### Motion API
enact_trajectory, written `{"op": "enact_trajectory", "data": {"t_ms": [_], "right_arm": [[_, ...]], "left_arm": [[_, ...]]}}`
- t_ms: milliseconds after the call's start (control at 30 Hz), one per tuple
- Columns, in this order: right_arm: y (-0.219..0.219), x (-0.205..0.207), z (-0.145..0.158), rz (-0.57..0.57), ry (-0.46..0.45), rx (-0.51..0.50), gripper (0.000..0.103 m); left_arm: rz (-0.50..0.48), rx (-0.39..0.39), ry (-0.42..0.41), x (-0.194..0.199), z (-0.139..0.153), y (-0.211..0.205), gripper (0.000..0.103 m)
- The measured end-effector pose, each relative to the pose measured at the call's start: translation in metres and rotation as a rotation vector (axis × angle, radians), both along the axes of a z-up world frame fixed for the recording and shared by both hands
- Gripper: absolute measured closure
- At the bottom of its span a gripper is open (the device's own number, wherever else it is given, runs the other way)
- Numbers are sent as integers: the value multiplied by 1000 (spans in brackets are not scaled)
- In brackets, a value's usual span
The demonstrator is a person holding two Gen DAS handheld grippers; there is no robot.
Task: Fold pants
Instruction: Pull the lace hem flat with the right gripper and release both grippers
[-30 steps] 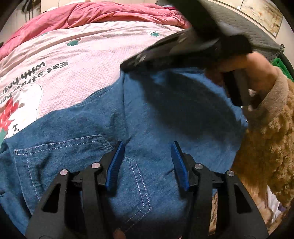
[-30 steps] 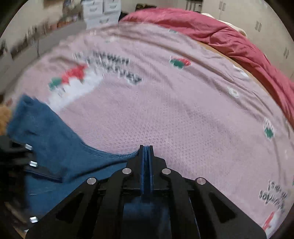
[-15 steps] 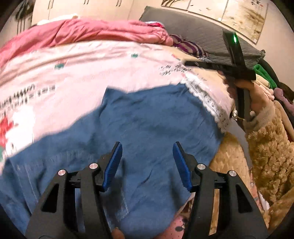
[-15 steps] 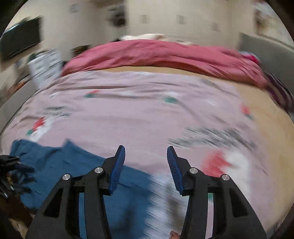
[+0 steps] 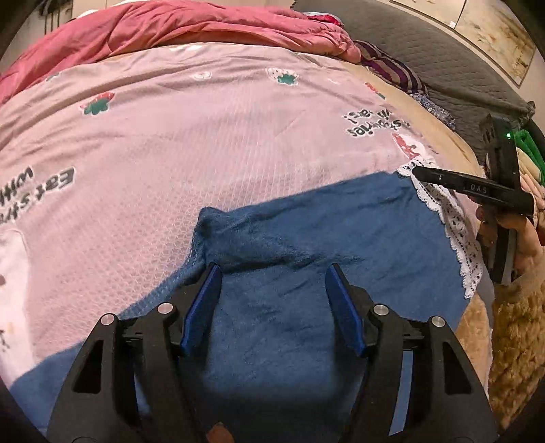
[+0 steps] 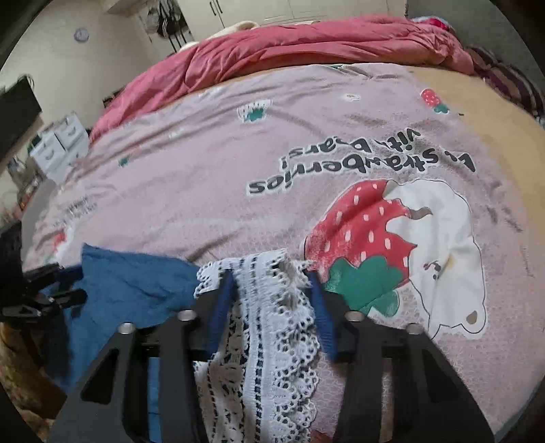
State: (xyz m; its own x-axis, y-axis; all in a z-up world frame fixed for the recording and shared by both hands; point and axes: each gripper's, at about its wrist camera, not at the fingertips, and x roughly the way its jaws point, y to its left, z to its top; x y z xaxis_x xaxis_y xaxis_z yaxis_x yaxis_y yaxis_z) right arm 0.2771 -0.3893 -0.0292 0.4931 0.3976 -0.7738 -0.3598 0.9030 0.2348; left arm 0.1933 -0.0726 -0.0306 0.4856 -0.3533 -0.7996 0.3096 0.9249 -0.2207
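Blue denim pants (image 5: pixel 306 231) lie folded on the pink bed cover, with a white lace hem (image 5: pixel 453 221) along their right edge. My left gripper (image 5: pixel 270 272) is open and hovers over the pants near the bed's front edge. My right gripper (image 6: pixel 269 276) is open, its jaws either side of the lace hem (image 6: pixel 272 306); the blue denim (image 6: pixel 136 279) lies to its left. In the left wrist view the right gripper (image 5: pixel 477 185) shows side-on at the pants' far right corner.
A pink strawberry-print cover (image 5: pixel 204 136) spreads over the bed, with a red duvet (image 5: pixel 170 27) bunched at the far side. A grey headboard (image 5: pixel 442 68) stands at the right. White drawers (image 6: pixel 61 146) stand beyond the bed's left.
The right gripper opened, letting go of the denim, and swung to the lace hem at the pants' right end. The left gripper stayed open and shifted along the pants.
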Motion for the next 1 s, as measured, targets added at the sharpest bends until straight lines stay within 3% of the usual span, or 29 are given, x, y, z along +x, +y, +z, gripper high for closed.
{"op": "enact_trajectory", "data": {"t_ms": [67, 233, 367, 467, 733, 867, 1000], "right_arm": [[3, -9, 5, 10, -40, -23, 83], [4, -33, 38, 5, -177, -34, 85], [0, -16, 26, -14, -139, -52, 85], [10, -9, 1, -12, -99, -149, 84], [10, -9, -11, -55, -111, -179, 71], [9, -15, -2, -93, -133, -216, 54], [6, -35, 14, -122, -182, -239, 49]], "left_arm": [[-11, 13, -19, -4, 1, 0, 47], [-12, -3, -20, -3, -1, 2, 46], [-14, -4, -23, -6, 0, 3, 46], [-16, -9, -26, -5, -1, 4, 46], [-23, 14, -38, -7, 0, 0, 46], [-22, 18, -38, -6, 0, -1, 46], [-19, 22, -37, -7, 0, -2, 46]]}}
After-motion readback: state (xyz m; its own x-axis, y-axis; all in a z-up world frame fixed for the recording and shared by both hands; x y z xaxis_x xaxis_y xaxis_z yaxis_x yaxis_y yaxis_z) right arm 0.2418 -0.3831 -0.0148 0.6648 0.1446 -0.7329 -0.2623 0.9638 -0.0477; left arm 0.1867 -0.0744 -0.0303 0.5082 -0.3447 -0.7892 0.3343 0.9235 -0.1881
